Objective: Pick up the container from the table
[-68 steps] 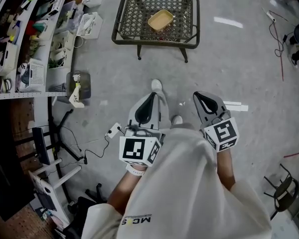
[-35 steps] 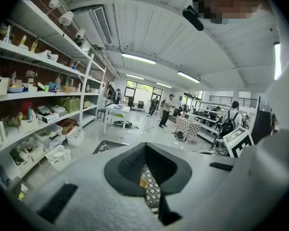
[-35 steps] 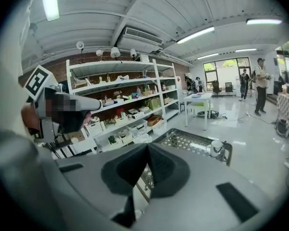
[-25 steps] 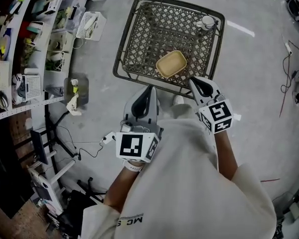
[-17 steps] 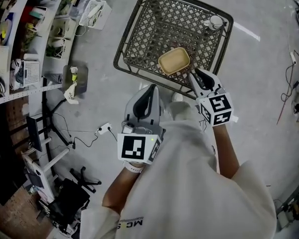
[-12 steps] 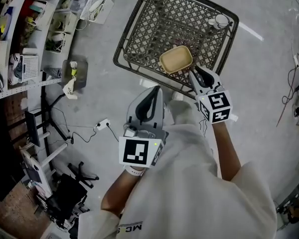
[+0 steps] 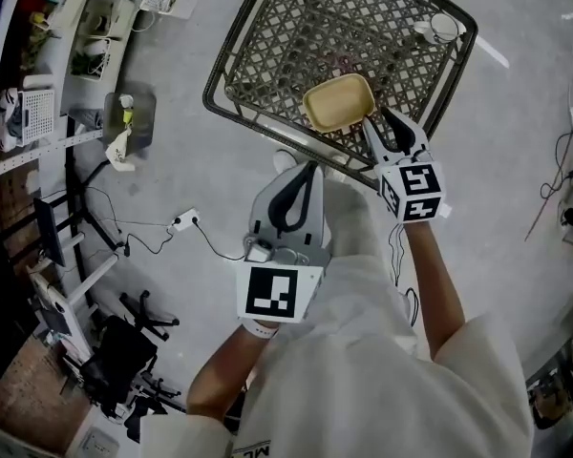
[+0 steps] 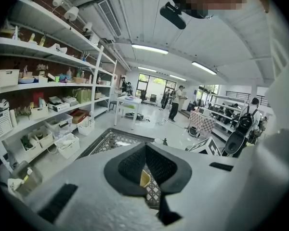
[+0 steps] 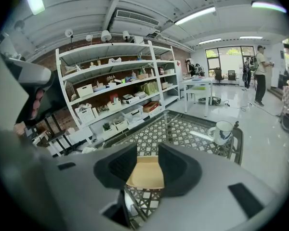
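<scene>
Head view: tan container (image 7: 339, 102) sits by the near edge of the lattice table (image 7: 286, 27), straight ahead of the right gripper (image 7: 375, 120), the nearer one, whose jaws have just been opening and frame its end, pads clear; left gripper (image 7: 308, 168), jaws together, hangs short of the table

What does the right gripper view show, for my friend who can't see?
The right hand-held gripper, jaws just opening, frames an ungripped shallow tan container on a dark metal lattice table. A white mug stands at the far corner.
</scene>
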`<state>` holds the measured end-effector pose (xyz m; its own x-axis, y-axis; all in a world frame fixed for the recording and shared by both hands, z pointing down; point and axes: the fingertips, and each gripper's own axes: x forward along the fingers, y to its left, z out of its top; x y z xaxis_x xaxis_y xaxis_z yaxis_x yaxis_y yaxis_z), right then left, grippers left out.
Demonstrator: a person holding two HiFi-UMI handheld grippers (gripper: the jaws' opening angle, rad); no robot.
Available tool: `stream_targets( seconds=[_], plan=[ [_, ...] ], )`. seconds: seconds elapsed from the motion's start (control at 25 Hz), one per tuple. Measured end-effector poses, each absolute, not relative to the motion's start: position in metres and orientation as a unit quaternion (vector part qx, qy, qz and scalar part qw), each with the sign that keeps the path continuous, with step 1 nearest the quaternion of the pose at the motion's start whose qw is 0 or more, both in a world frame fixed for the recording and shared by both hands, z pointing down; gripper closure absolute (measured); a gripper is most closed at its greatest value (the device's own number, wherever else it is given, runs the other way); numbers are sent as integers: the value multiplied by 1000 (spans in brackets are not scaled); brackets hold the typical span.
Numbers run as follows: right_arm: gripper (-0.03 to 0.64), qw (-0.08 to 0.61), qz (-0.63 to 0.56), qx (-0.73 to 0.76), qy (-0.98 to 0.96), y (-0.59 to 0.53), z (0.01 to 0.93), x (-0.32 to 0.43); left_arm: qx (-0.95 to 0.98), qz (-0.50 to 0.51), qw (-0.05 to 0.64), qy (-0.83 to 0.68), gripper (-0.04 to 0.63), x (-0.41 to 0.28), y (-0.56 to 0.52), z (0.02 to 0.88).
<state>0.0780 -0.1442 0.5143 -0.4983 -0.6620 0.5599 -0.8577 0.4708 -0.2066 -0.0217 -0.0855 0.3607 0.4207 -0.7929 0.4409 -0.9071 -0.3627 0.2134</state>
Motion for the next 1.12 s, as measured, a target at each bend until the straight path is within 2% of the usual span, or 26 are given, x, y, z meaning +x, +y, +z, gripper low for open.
stream_targets(
  seconds=[0.64, 1.04, 1.12],
  plan=[
    [479, 276, 244, 464, -805, -176, 625, 81, 788, 146, 284, -527, 583, -34, -82, 422],
    [488, 308, 282, 476, -774, -190, 683, 95, 782, 147, 296, -529, 583, -33, -88, 442],
    [513, 318, 285, 476, -769, -189, 691, 97, 780, 145, 298, -530, 581, -33, -87, 441]
  ],
)
